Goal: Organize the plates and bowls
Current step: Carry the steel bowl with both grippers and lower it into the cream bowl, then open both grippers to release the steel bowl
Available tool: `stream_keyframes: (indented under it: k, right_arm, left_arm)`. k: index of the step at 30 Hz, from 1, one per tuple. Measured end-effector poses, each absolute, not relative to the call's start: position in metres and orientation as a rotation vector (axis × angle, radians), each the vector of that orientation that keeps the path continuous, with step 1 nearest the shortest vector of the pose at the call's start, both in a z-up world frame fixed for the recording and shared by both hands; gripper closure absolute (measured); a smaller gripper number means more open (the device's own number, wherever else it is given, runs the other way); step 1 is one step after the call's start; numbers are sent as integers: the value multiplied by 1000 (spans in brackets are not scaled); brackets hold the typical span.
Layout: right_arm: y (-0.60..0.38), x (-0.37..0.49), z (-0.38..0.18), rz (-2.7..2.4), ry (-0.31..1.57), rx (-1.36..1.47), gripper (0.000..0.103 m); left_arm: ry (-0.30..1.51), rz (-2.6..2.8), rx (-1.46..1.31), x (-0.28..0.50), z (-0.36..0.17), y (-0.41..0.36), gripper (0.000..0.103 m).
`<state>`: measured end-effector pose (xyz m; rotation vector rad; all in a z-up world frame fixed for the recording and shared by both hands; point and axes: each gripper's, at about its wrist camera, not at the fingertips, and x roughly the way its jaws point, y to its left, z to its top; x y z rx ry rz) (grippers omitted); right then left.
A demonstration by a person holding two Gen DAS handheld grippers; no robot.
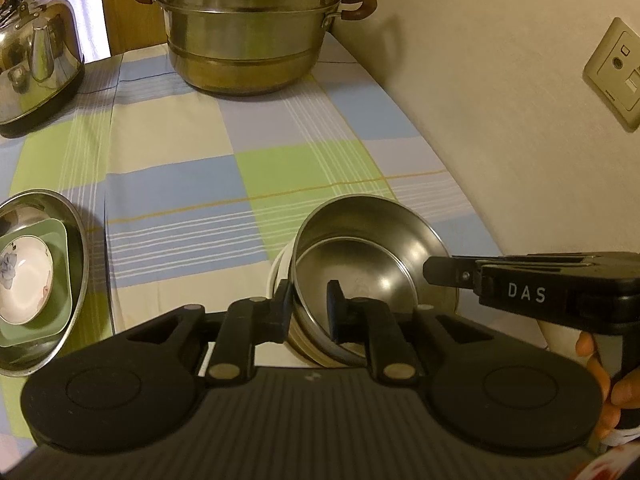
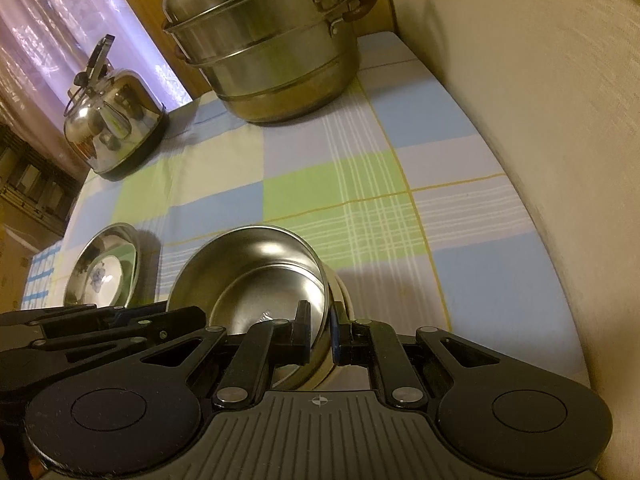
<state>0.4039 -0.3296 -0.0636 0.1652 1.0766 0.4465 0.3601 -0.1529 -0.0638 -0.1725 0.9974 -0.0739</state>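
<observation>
A steel bowl (image 1: 360,248) sits tilted on a white bowl (image 1: 276,270) on the checked tablecloth; it also shows in the right wrist view (image 2: 256,268). My left gripper (image 1: 310,308) is shut on the steel bowl's near left rim. My right gripper (image 2: 322,330) is shut on its right rim, and it shows from the side in the left wrist view (image 1: 440,274). At the left a steel dish (image 1: 78,240) holds a green square plate (image 1: 60,280) with a small flowered bowl (image 1: 24,280) in it; that dish also shows in the right wrist view (image 2: 80,272).
A large steel stacked steamer pot (image 1: 248,24) stands at the back of the table. A steel kettle (image 1: 36,60) stands at the back left. A wall (image 1: 500,120) with sockets (image 1: 616,72) runs along the table's right edge.
</observation>
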Motion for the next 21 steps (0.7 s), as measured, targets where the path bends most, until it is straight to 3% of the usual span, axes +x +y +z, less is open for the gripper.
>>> stream_keyframes:
  k: [21]
  right_arm:
    - [-338,395,-60,473,1064,165,93]
  left_arm:
    - [964,-38,-167,353,-58,-155,86]
